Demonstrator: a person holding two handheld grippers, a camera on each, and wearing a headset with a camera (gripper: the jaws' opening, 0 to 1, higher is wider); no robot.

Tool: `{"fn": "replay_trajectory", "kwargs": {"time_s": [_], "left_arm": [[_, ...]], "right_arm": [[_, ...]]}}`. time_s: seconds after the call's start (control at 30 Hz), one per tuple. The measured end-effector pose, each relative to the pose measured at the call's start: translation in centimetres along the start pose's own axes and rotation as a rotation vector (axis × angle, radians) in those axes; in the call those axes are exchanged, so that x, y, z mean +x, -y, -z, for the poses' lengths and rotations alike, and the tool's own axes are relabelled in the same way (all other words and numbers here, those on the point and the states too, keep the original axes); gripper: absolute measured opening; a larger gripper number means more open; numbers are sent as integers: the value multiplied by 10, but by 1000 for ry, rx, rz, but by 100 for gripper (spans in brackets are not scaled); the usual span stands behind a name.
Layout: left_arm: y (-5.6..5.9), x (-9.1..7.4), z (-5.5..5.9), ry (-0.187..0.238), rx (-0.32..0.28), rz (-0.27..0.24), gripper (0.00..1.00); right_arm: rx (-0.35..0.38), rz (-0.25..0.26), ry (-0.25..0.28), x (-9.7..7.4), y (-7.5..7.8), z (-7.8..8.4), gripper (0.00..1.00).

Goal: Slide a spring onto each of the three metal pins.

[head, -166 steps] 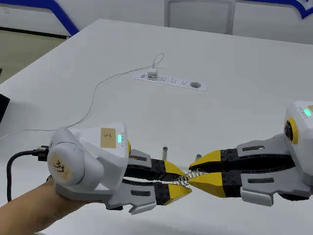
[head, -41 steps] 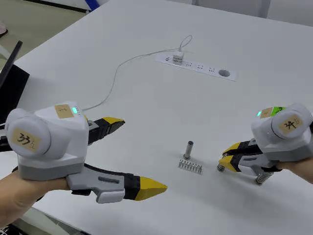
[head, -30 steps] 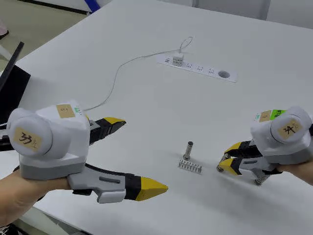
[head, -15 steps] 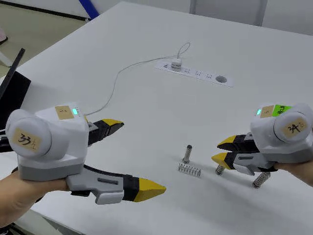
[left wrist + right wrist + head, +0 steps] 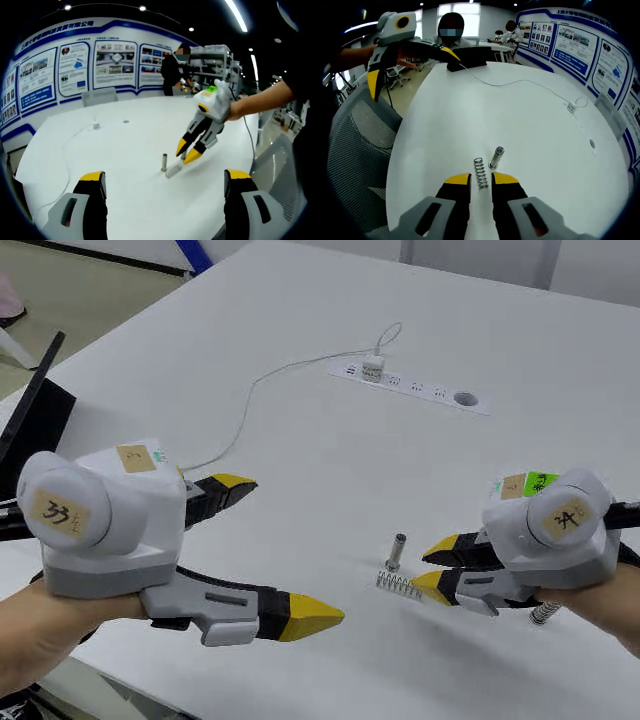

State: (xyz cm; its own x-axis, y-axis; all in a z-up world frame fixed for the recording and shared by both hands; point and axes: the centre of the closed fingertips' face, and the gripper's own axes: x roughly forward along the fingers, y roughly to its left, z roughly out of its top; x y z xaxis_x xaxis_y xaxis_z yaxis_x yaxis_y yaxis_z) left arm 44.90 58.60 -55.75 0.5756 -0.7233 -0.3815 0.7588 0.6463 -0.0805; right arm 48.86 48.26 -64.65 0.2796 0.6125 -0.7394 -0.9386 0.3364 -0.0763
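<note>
Left gripper (image 5: 283,550): jaws spread wide, nothing between them. The hand holds it level above the near left part of the white table (image 5: 300,455), tips pointing right toward the work and well apart from it. We judge this a standby pose: free to steady something, yet out of the other tool's path. In the left gripper view the work sits centred between its jaws, far ahead. Centre: one bare metal pin (image 5: 397,551) stands upright on the table, and the loose spring (image 5: 396,584) lies flat just beside its base, on the near side. Lying down, the spring gives a side grip across its coils. Right gripper (image 5: 427,571): jaws parted by a narrow gap, pinching nothing, tilted down low over the table, tips at the spring's right end. We cannot tell whether they touch it. In the right gripper view the spring lies in line with the gap, which we read as lining up for a pickup. Far right: another spring (image 5: 543,613) stands partly hidden behind the gripper's body.
</note>
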Motion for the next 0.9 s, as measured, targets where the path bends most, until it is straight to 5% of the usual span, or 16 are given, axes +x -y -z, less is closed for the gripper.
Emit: {"fn": "replay_trajectory", "kwargs": {"time_s": [0.37,0.9], "left_arm": [[-1,1,4,-12,-9,9,100],[4,8,-1,-16,-6,33,100]], "right_arm": [[-1,-18,-58,23,0,18,16],[-44,-25,-100,28,-2,24,12]]}}
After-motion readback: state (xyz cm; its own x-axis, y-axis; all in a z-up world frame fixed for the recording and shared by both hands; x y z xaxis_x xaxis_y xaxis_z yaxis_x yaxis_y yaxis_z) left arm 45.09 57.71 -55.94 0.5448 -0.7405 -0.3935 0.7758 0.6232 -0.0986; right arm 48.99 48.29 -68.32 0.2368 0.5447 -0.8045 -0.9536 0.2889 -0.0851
